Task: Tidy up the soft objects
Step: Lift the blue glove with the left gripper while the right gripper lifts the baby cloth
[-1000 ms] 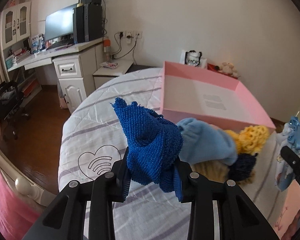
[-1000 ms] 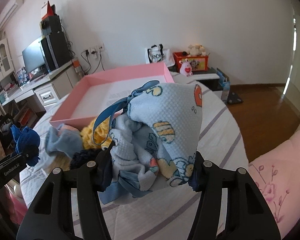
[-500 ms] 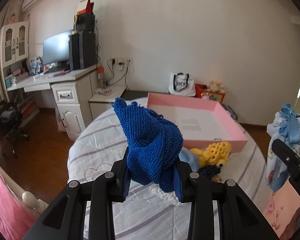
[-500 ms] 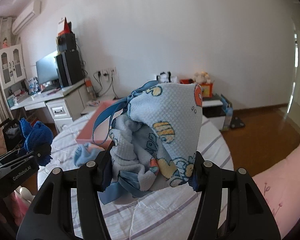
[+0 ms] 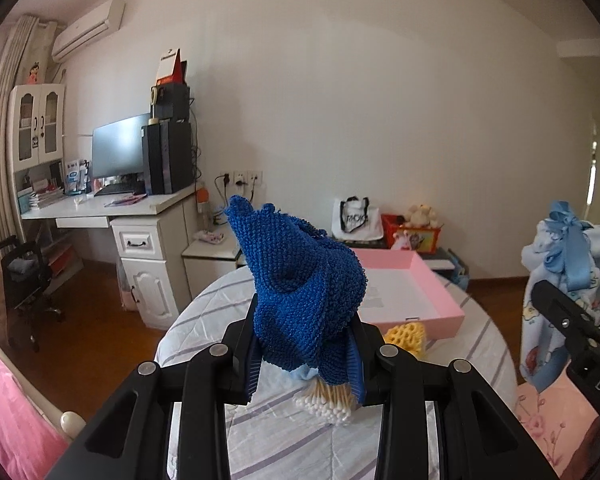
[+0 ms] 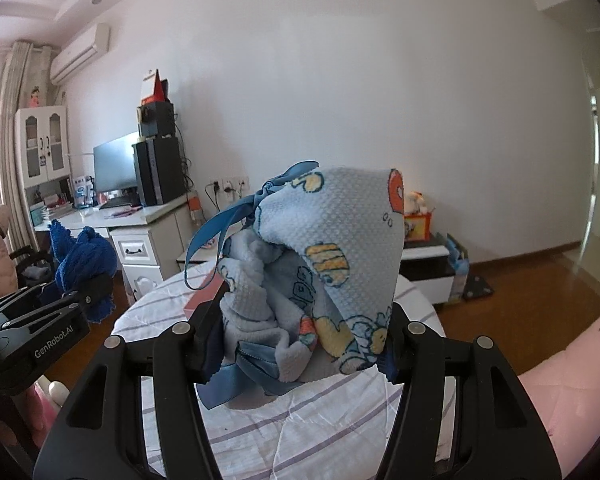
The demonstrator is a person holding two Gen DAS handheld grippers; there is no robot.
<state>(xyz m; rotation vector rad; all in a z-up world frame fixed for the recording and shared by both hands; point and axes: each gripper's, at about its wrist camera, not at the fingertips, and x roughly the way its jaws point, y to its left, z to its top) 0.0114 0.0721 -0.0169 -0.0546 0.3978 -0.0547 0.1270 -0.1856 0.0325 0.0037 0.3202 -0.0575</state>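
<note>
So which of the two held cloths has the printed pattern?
The light blue cloth in the right gripper, printed with cartoon figures and tied with ribbon. The left gripper holds a plain dark blue knit.

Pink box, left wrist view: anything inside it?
The visible part of the pink box floor is bare apart from a faint printed patch. Its left portion is hidden behind the blue knit item clamped in the left gripper.
</note>
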